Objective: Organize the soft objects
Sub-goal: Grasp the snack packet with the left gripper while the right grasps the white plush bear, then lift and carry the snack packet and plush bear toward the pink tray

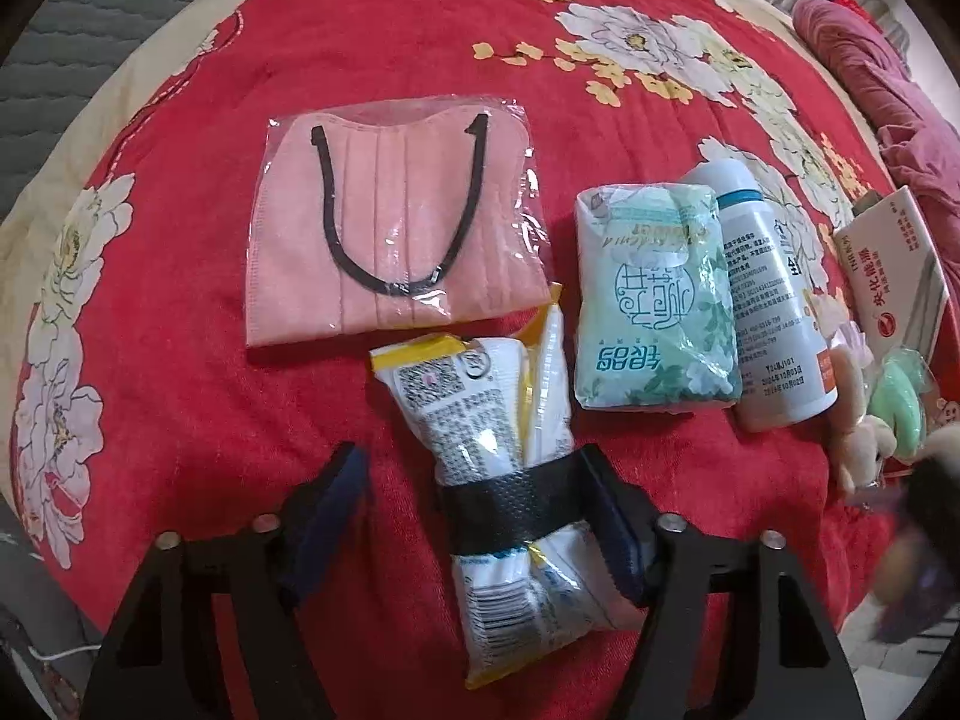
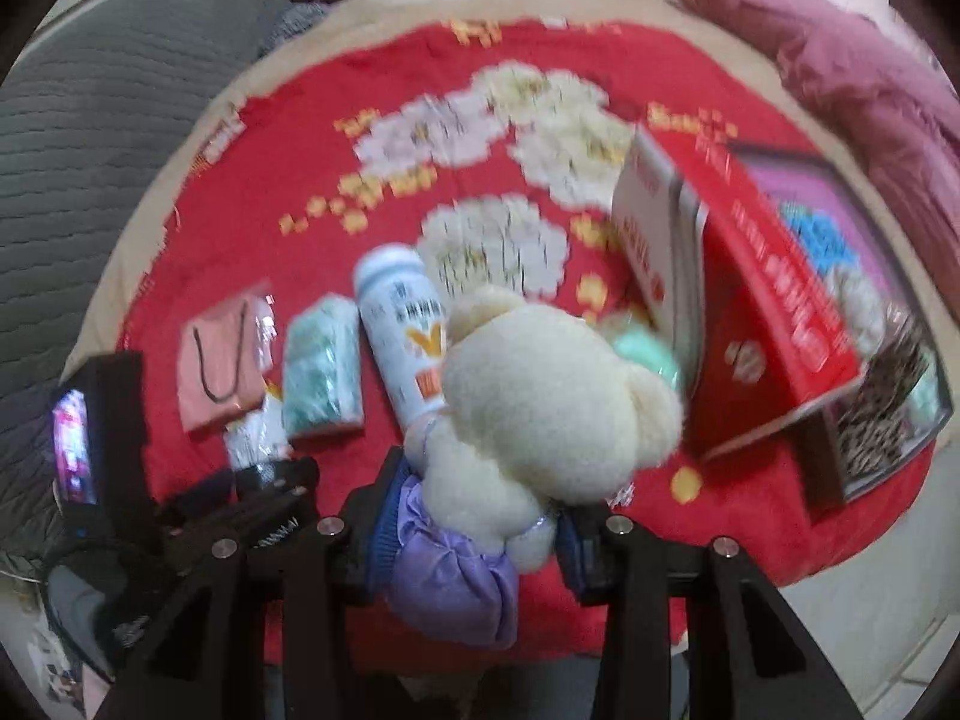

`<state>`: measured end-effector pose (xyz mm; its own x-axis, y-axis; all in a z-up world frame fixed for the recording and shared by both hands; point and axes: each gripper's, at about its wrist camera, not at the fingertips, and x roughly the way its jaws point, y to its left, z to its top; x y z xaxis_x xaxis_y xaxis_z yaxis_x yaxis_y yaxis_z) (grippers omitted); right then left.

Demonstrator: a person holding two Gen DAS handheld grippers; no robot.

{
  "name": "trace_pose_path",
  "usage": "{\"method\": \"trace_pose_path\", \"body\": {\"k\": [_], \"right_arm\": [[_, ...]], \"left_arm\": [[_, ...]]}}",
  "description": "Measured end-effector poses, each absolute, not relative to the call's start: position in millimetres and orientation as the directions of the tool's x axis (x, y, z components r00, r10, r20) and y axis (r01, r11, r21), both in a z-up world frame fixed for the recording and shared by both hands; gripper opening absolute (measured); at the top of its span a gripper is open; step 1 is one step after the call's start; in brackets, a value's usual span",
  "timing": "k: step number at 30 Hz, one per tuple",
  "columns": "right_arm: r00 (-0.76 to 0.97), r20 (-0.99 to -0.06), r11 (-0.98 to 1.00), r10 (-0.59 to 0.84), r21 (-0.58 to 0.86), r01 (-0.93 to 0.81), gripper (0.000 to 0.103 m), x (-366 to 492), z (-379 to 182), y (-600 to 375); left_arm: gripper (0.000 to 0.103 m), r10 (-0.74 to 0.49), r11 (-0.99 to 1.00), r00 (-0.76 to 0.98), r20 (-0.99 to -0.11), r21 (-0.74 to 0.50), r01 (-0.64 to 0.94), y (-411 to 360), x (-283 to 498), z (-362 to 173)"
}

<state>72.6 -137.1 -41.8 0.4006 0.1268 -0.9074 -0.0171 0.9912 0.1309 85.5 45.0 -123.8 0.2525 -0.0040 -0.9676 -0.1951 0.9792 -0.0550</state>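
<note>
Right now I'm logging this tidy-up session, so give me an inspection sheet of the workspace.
Surface: red floral quilt on a bed.
Job's things: cream plush bear in a purple dress; yellow-edged white tissue pack; mint-green tissue pack; pink face mask in clear wrap.
Clutter: white spray bottle; open red and white cardboard box holding items.
Grippers: left hand-held gripper open around the yellow-edged pack, only its right pad touching; right hand-held gripper shut on the bear.
Cables: thin white cord at the lower left edge.
Surroundings: grey quilted cover, pink bedding.
</note>
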Motion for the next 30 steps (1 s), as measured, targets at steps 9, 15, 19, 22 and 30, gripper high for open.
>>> {"method": "trace_pose_path", "body": {"k": [9, 15, 19, 22, 30], "right_arm": [[0.473, -0.872, 0.992, 0.125, 0.119, -0.042, 0.043, 87.7, -11.3, -147.7], [0.493, -0.859, 0.989, 0.14, 0.146, -0.027, 0.043, 85.7, -0.3, -161.9], [0.51, -0.849, 0.989, 0.136, 0.145, -0.022, 0.043, 85.7, 7.9, -169.4], [0.523, -0.841, 0.988, 0.138, 0.152, -0.017, 0.043, 85.5, 13.4, -174.5], [0.522, -0.839, 0.985, 0.15, 0.174, -0.004, 0.043, 84.9, 13.2, -183.6]], "left_arm": [[0.048, -0.042, 0.973, 0.253, -0.966, -0.097, -0.209, 46.8, 83.4, -112.5], [0.047, -0.111, 0.959, 0.294, -0.949, -0.179, -0.217, 54.8, 73.5, -82.9], [0.047, -0.126, 0.962, 0.331, -0.935, -0.196, -0.189, 46.9, 65.7, -59.8], [0.047, -0.148, 0.956, 0.343, -0.928, -0.222, -0.189, 50.1, 59.3, -46.7], [0.047, -0.211, 0.944, 0.346, -0.914, -0.282, -0.171, 50.8, 50.3, -38.4]]}}
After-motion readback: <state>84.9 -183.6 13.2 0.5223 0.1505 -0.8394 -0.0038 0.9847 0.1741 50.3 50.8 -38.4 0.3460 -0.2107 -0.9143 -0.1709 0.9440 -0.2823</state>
